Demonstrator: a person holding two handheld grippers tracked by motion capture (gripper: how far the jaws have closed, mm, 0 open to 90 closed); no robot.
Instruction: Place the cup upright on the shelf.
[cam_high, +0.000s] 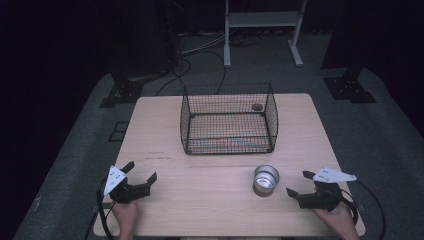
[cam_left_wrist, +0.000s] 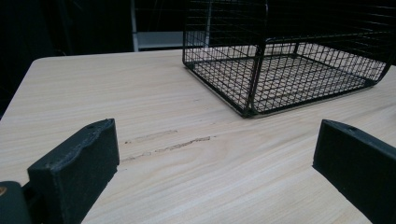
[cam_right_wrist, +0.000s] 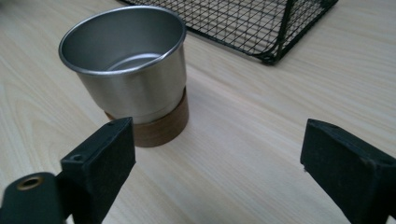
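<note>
An empty steel cup stands upright on a round wooden coaster near the table's front right. My right gripper sits just right of it, open, with nothing between its jaws. In the right gripper view the cup stands ahead and to the left, clear of both pads, and the right gripper spans bare tabletop. My left gripper rests at the front left, open and empty. In its own view the left gripper points toward the black wire basket.
The wire basket stands at the table's middle back, open at the top, with a small dark round thing near its far right corner. Bare wood lies between the two grippers. The table edges drop to a dark floor with cables.
</note>
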